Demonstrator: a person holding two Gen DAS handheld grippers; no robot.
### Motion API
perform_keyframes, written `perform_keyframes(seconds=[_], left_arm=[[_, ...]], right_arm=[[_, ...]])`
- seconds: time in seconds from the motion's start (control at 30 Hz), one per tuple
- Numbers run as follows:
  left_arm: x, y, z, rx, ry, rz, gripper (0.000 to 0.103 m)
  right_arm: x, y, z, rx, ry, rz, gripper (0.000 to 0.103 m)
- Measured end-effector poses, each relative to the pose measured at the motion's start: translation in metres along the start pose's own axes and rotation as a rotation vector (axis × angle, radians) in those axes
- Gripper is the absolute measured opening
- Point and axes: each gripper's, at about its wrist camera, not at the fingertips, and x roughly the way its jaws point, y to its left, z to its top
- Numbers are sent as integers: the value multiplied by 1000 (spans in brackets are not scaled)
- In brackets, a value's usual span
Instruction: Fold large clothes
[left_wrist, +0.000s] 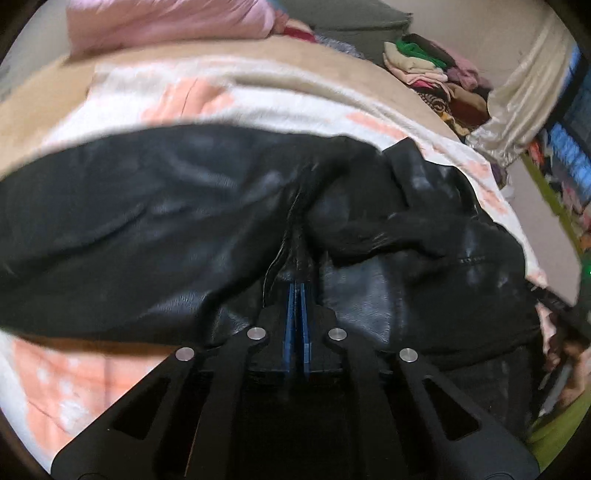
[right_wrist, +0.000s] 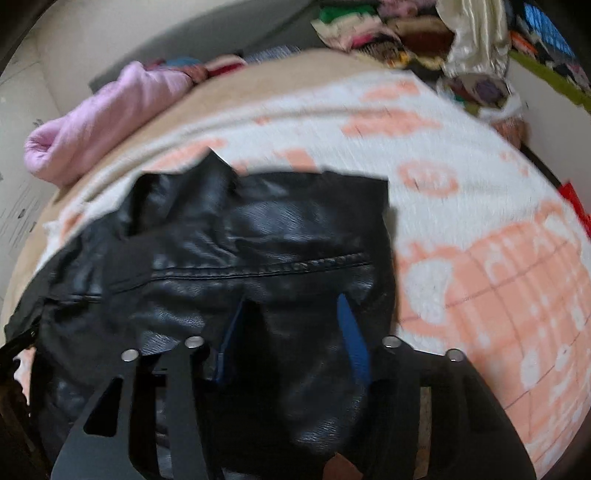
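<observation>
both grippers work the black leather jacket (left_wrist: 184, 206): left gripper (left_wrist: 297, 291) clenched on a fold, right gripper (right_wrist: 291, 310) parted over it at lower centre; next, lay the fold flat.

Jacket (right_wrist: 258, 240) on blanket (right_wrist: 480, 258), clothes pile (left_wrist: 436, 70) behind.

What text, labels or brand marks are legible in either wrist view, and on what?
None legible in either view.
Black leather jacket: no tag, logo or print showing.
Peach-and-white bedspread: pattern only, no lettering.
Pile of clothes in the corner: too blurred to tell.
Grey marks on the wall: too small and blurred to read.
</observation>
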Motion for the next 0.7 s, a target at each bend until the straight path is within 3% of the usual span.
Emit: perform_keyframes(seconds=[0.23,0.4,0.5,0.6,0.7], left_arm=[[-36,-12,-2,24,-79,-1,0],[-70,-34,2,72,-152,-11,24],[-72,-55,2,120,-148,-31,31],[-57,-79,-3,170,-92,-57,33],[-36,-91,-11,213,-34,-30,33]], right_arm=[[-11,-6,-2,49,-46,34,47],[-43,2,-7,57,-104,86,53],[-56,16,-13,14,-122,100,56],[-65,38,-20,-71,-127,109,56],[-71,59,-29,-162,-120,116,59]])
